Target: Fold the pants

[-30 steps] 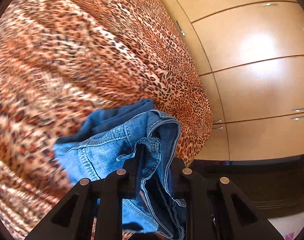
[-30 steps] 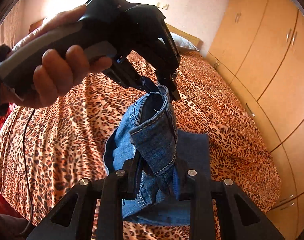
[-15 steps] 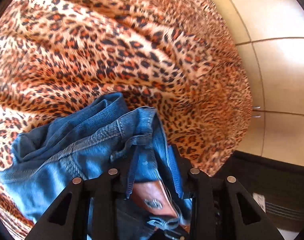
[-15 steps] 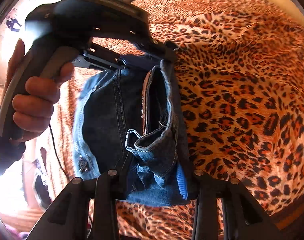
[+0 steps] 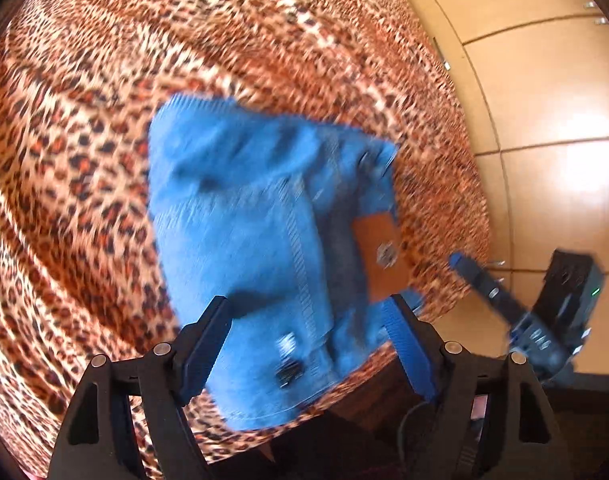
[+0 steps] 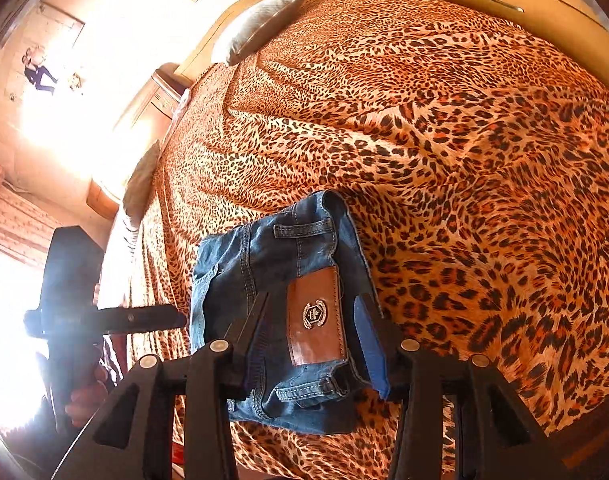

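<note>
The blue jeans lie folded into a small bundle on the leopard-print bedspread, close to the bed's near edge, with the brown leather patch facing up. My right gripper straddles the waistband around that patch; its jaws are opening and the pads stand beside the denim without pinching it. In the blurred left wrist view, my left gripper hangs over the jeans with its jaws opening wide, apart from the cloth. A hand holds the left gripper at the left of the right wrist view.
Tan wardrobe doors run along the far side of the bed. A pillow and wooden headboard lie at the bed's top end. The bedspread is wrinkled. The right gripper's body shows beyond the jeans' right side.
The jeans went from hanging pinched between both grippers to lying on the bed. The left jaws spread wide and let go; the right jaws widened around the waistband.
</note>
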Demonstrator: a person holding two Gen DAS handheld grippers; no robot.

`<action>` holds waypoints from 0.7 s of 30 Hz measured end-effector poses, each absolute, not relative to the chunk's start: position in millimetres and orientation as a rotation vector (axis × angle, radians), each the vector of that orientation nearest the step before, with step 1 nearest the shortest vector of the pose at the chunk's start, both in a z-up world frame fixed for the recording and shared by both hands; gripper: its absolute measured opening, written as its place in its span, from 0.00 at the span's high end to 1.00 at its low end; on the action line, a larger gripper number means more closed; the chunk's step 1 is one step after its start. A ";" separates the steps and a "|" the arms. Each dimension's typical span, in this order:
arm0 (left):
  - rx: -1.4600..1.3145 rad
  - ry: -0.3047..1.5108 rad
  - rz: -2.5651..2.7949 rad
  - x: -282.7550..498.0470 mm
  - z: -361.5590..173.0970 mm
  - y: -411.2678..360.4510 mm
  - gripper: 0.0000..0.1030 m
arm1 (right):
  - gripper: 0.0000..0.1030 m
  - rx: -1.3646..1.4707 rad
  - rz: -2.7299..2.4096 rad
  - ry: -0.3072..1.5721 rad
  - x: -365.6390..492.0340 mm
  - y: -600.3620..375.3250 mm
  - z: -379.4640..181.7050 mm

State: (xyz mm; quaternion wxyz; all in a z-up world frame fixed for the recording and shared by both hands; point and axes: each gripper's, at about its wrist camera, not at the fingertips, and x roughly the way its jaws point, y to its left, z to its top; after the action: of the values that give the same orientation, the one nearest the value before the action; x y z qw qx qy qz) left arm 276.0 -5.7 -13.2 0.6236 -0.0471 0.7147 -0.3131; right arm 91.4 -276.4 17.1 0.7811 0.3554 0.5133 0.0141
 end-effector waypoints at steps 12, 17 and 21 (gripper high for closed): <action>0.084 1.665 -0.698 238.0 -62.3 8.6 0.24 | 0.86 0.597 0.045 1.404 73.3 -201.4 -39.3; -0.087 1.579 -0.651 248.6 -27.4 28.0 0.24 | 0.85 0.633 0.164 1.236 121.5 -227.6 6.9; -0.126 1.542 -0.527 266.0 -18.8 24.1 0.25 | 0.85 0.621 0.251 1.236 185.0 -229.2 -3.3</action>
State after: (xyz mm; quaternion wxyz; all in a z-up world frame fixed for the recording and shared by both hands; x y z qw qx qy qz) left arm 266.0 24.1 -18.8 0.6841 -0.0562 0.6881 -0.2351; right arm 185.0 -229.2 -3.3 0.7629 0.2858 0.5683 0.1156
